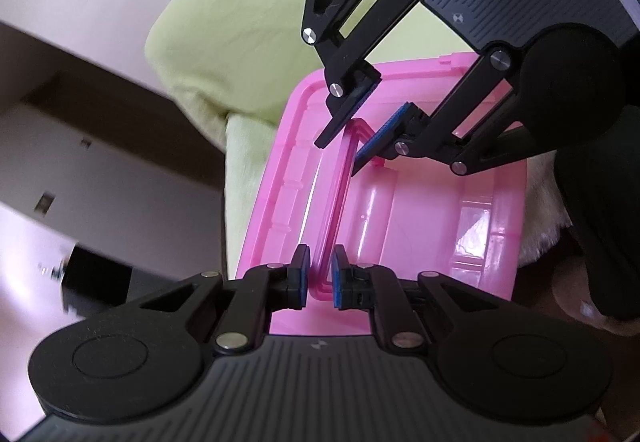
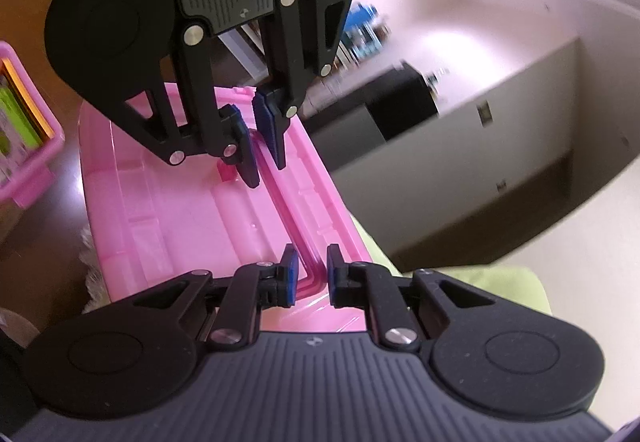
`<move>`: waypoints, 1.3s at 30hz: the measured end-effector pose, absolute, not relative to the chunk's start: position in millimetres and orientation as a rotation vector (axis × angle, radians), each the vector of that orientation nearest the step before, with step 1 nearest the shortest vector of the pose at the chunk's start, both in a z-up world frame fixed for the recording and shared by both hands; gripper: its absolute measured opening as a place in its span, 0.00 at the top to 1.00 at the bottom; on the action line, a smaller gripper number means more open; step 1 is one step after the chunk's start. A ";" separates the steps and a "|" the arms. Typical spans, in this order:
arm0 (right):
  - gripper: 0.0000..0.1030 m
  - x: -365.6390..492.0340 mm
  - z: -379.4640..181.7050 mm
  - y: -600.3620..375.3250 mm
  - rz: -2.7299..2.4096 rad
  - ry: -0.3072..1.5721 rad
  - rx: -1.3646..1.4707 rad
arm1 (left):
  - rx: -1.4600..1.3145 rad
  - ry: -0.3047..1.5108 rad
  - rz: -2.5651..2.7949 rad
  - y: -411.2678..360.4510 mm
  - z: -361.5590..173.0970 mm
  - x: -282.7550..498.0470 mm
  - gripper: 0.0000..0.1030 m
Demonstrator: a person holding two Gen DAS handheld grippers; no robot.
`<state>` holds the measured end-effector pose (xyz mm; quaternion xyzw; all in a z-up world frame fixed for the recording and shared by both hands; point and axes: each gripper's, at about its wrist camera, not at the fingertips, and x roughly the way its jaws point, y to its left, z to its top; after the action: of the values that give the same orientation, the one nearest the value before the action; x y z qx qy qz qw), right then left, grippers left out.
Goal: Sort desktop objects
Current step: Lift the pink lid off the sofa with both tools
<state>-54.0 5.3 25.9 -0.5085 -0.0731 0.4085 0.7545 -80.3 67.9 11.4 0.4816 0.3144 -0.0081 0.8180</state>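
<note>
Pale walls behind; left gripper and right gripper each pinch the pink lid's raised rim at opposite ends, probably keeping it level

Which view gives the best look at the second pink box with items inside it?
The right wrist view. It alone shows the second pink box, at the left edge, with green and orange contents visible inside. The left wrist view shows none of it, only the pink lid that both grippers straddle at its raised ridge.
</note>
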 end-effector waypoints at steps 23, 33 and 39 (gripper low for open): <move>0.89 -161.7 50.9 2.1 1.292 -0.249 -1.075 | 0.882 0.902 0.253 28.1 36.4 -218.1 0.88; 0.89 -213.0 23.9 5.1 1.487 -0.134 -1.139 | 0.732 1.011 0.250 17.9 13.9 -269.6 0.90; 0.89 -236.8 -5.8 15.4 1.579 -0.031 -1.203 | 0.623 1.070 0.207 23.6 -14.4 -292.6 0.92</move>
<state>-236.8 15.4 -5.8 -0.5074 -0.0131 0.6662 0.5464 -292.6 23.6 -14.4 0.2915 0.5008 0.0967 0.8093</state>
